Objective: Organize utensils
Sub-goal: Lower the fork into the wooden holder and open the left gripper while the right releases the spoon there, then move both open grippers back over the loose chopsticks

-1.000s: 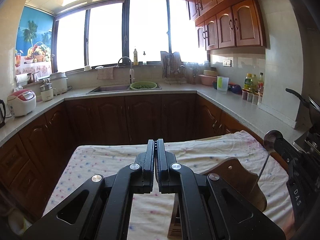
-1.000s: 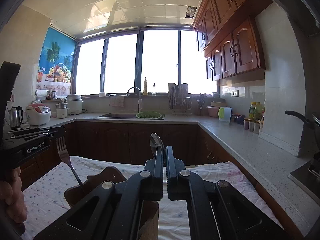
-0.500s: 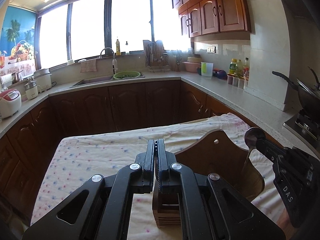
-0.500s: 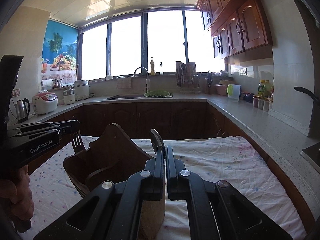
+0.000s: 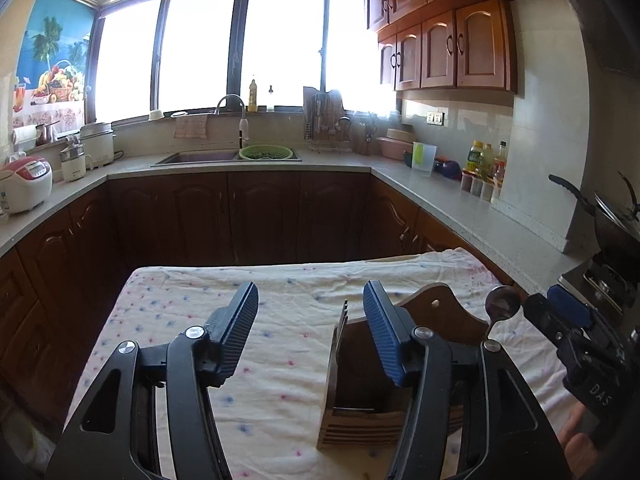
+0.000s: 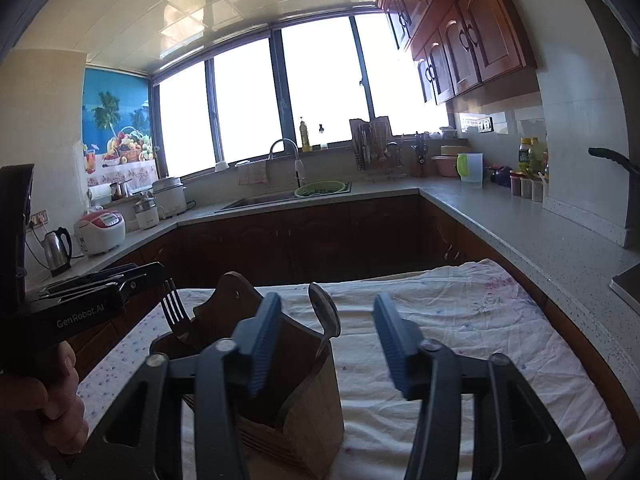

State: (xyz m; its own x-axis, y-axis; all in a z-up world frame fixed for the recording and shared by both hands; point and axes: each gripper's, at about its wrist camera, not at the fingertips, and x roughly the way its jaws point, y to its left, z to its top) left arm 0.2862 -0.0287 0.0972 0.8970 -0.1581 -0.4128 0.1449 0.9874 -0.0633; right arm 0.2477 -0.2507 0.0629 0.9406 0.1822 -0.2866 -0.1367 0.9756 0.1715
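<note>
My left gripper (image 5: pixel 310 316) has its jaws opening, and nothing sits between the pads; the fork (image 5: pixel 343 322) stands just beyond them, tines up, already resting in the wooden holder (image 5: pixel 360 396); from the other camera the same fork (image 6: pixel 173 312) leans in the holder's left compartment, clear of my left tool's tip. My right gripper (image 6: pixel 327 330) is likewise spreading its jaws, and no pad presses on anything; the spoon (image 6: pixel 326 314) shows in the gap, bowl up, its handle down inside the holder (image 6: pixel 308 392) at the right-hand corner; in the left camera the spoon (image 5: pixel 502 306) rises behind the holder's tall back, just beside my right tool.

So I judge both pieces delivered: fork in one side, spoon in the other, both upright or nearly so, both let go. The holder stands on the flowered cloth (image 5: pixel 256 384) of the table, and I can see no other loose cutlery lying on the cloth in either view, though my own arms hide the near edge; I cannot say whether more waits there. What is left, as far as I can tell, is to draw both grippers back without knocking the handles, then look for any remaining pieces.
</note>
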